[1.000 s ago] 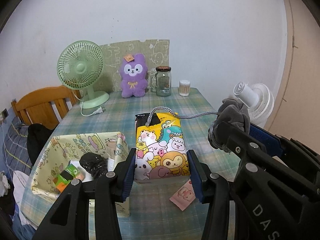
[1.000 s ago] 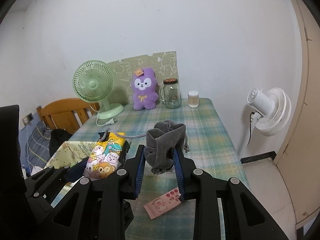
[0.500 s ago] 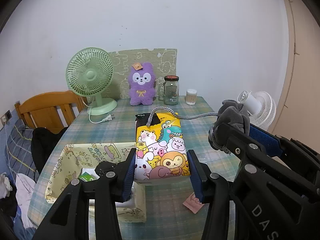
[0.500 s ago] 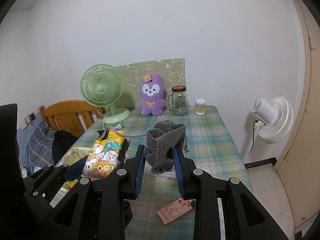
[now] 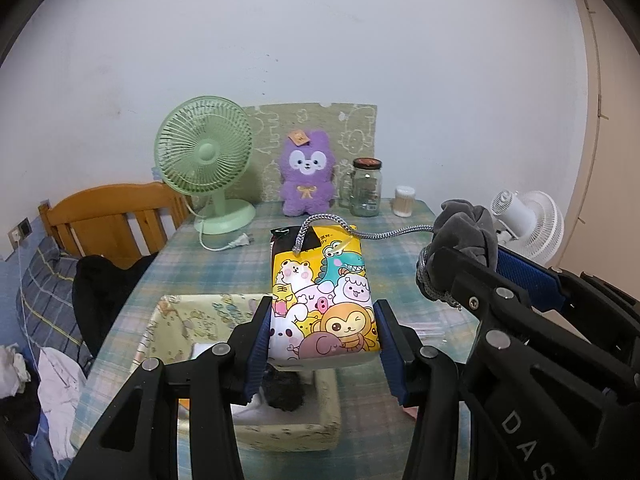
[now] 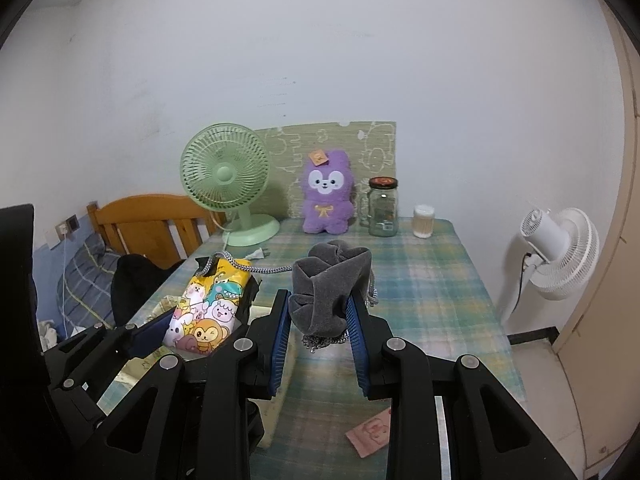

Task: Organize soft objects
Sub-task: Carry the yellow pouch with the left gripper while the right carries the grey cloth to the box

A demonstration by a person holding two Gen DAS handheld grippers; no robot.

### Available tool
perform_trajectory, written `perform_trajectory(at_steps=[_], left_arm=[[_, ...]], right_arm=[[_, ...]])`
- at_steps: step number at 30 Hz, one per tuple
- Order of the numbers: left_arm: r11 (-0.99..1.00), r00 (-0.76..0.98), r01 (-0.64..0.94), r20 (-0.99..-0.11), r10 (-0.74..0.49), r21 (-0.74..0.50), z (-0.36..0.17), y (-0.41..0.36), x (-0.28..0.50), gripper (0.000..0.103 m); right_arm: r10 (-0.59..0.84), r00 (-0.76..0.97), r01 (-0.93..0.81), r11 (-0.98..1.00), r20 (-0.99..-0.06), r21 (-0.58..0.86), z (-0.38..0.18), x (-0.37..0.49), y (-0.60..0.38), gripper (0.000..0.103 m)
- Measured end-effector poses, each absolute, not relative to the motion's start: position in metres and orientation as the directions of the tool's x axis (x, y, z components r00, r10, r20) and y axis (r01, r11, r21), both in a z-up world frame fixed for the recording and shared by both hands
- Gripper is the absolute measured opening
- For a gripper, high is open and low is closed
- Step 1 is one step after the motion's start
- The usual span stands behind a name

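Note:
My left gripper (image 5: 323, 332) is shut on a yellow cartoon-animal pack (image 5: 322, 300) and holds it above the patterned fabric box (image 5: 188, 320). The pack also shows in the right wrist view (image 6: 206, 312). My right gripper (image 6: 318, 320) is shut on a grey velvet pouch (image 6: 330, 284) with a chain hanging below it. The pouch shows in the left wrist view (image 5: 466, 232). A braided cord (image 5: 396, 234) runs from the pouch to the pack. A purple plush toy (image 5: 306, 178) sits at the table's far edge.
A green desk fan (image 5: 206, 164), a glass jar (image 5: 365, 188) and a swab tub (image 5: 404, 201) stand along the back. A pink card (image 6: 370, 432) lies on the plaid table. A black soft item (image 5: 284, 390) lies in the box. A wooden chair (image 5: 108, 220) stands left, a white fan (image 6: 560, 252) right.
Both grippers have lifted and pulled back with their loads. The pack now hangs over the box's right part, and the box sits lower in the left wrist view.

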State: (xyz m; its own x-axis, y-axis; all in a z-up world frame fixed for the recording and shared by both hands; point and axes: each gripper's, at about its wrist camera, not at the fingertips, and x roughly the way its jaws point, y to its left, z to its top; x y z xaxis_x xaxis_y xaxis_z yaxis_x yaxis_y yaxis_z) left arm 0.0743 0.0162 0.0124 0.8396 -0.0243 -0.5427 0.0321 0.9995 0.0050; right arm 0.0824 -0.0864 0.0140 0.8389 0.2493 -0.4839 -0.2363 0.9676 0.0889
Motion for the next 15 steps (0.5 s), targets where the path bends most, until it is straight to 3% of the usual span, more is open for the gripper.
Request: perform_trajectory(at_steps=[15], left_arm=[[0.999, 0.837, -0.009, -0.547, 0.029, 0.038, 0.008, 0.060, 0.082, 0.050]], right_arm=[[0.302, 0.804, -0.294, 0.951, -0.512, 0.100, 0.006, 0.096, -0.041, 0.031]])
